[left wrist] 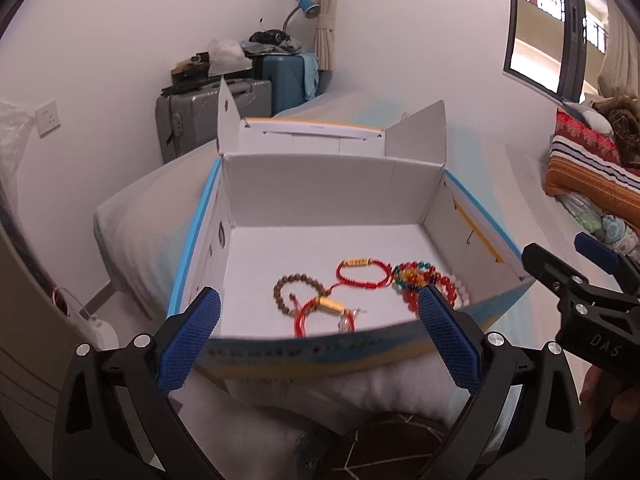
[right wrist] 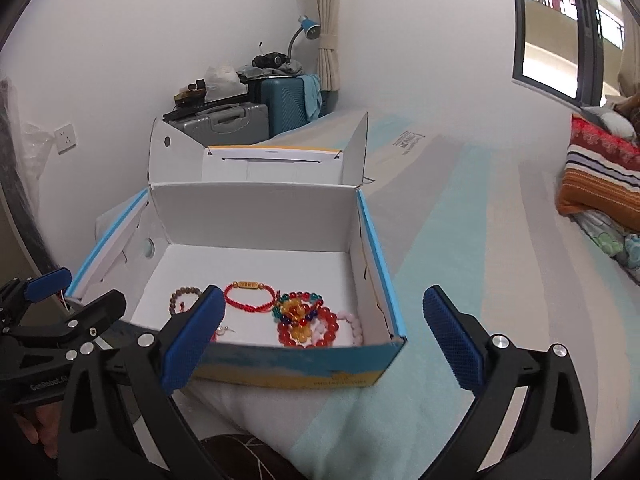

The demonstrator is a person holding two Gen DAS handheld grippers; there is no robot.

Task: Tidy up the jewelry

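Observation:
An open white cardboard box (left wrist: 320, 184) with blue and yellow sides sits on a bed; it also shows in the right wrist view (right wrist: 256, 208). On its floor lie a brown bead bracelet (left wrist: 286, 286), two red cord bracelets (left wrist: 362, 272) with gold tubes, a multicoloured bead bracelet (right wrist: 298, 308), a red bead bracelet (right wrist: 320, 330) and a pink one (right wrist: 354, 326). My left gripper (left wrist: 318, 342) is open and empty, just short of the box's near wall. My right gripper (right wrist: 324, 342) is open and empty over the near right corner.
The bed has a pale blue and white striped cover (right wrist: 460, 220). Folded striped bedding (right wrist: 600, 184) lies at the right. Grey and teal suitcases (left wrist: 224, 108) stand by the far wall under a desk lamp. A window (right wrist: 568, 28) is at upper right.

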